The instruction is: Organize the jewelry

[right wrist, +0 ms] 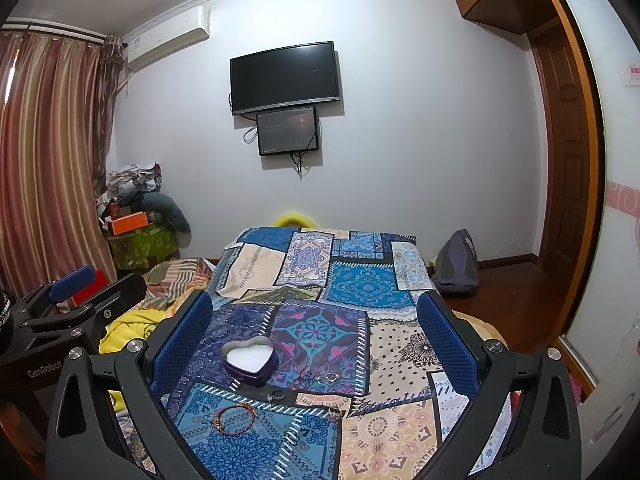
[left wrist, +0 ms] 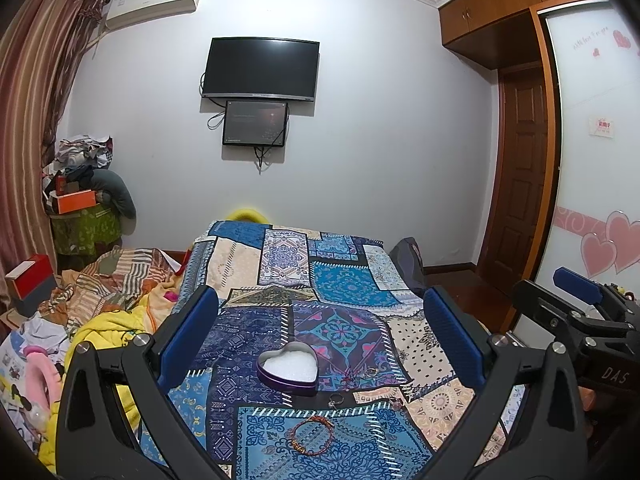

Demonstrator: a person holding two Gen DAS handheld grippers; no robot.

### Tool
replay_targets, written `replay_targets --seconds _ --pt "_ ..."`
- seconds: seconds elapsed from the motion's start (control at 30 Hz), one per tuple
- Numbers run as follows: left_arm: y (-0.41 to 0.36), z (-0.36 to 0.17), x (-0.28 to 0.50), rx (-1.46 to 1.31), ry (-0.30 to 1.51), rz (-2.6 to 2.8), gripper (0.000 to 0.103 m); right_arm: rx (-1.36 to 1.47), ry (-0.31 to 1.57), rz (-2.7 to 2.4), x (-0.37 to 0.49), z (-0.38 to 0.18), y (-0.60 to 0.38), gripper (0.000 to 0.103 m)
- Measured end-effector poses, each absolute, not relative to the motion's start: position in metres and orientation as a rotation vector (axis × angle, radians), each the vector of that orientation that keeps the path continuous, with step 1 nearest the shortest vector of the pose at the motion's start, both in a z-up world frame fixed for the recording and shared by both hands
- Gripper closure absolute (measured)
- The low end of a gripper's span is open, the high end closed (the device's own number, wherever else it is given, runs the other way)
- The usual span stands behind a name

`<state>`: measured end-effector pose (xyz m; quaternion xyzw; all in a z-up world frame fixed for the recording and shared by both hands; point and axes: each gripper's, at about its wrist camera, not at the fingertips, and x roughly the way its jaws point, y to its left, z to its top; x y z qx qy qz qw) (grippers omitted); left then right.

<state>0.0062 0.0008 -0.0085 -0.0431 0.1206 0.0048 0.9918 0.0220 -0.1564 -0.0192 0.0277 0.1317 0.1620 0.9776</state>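
1. Both claws spread wide, nothing held. Left claw (left wrist: 320, 344) and right claw (right wrist: 316, 344) hovering above the bed (left wrist: 344, 284), side by side, both aimed down its length.
2. Jewelry loose on the patchwork cover, near end of bed: beaded bracelet (left wrist: 311, 436) closest in, lying flat as an open loop; ring (left wrist: 336, 400) just past it; another ring (left wrist: 394, 403) off to the right; small tangle w/ rings (left wrist: 368, 374) beside the tin.
3. Heart tin (left wrist: 289, 366) open, white padding inside, nothing in it yet. Sits just beyond the pieces, centre-left.
4. Key relation: bracelet low and dead centre betw. left fingers; in right view bracelet (right wrist: 235, 420) sits left of centre, near left finger. Left claw prob. better lined up.
5. Next move, as judged: drop fwd and down on bracelet rim, then short carry ahead to tin.
6. Risk: flat loop on soft cloth, pinch may catch fabric.
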Motion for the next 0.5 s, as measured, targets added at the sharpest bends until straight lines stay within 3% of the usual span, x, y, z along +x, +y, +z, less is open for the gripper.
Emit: replay_targets --seconds 0.5 --pt "-0.0018 -0.0091 0.0086 -0.089 0.25 0.005 0.0 0.064 0.271 0.323 0.0245 -0.0206 -0.1586 0.001"
